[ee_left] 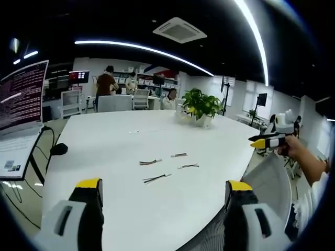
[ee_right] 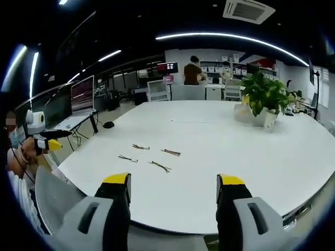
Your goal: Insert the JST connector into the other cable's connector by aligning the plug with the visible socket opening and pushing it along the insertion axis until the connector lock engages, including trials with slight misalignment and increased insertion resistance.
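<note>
A: Showing in the left gripper view, the left gripper (ee_left: 164, 187) is rising from the bottom edge with its yellow-tipped jaws standing wide apart and nothing lying between them. What is lying ahead of it?

B: Four short cables are resting on the white table (ee_left: 131, 141) at mid-frame: one cable (ee_left: 150, 162) at centre left, a second cable (ee_left: 179, 155) just up and right of it, a third cable (ee_left: 188, 166) lower right, and a fourth cable (ee_left: 156, 178) lowest of all. They are lying near one another but apart; their connector ends are too small to tell plug from socket.

A: And the other tool?

B: The right gripper (ee_left: 268, 140) is entering at the right edge of that view, held by a hand (ee_left: 293, 148); from there its jaw state cannot be told. In the right gripper view, however, its own jaws are standing wide apart at the bottom of the frame, holding nothing, with the cables lying left of centre beyond them.

A: What else is standing on the table?

B: A potted plant (ee_left: 200, 106) is sitting at its far side, upper centre-right, and a monitor (ee_left: 21, 94) is glowing at the left edge.
</note>
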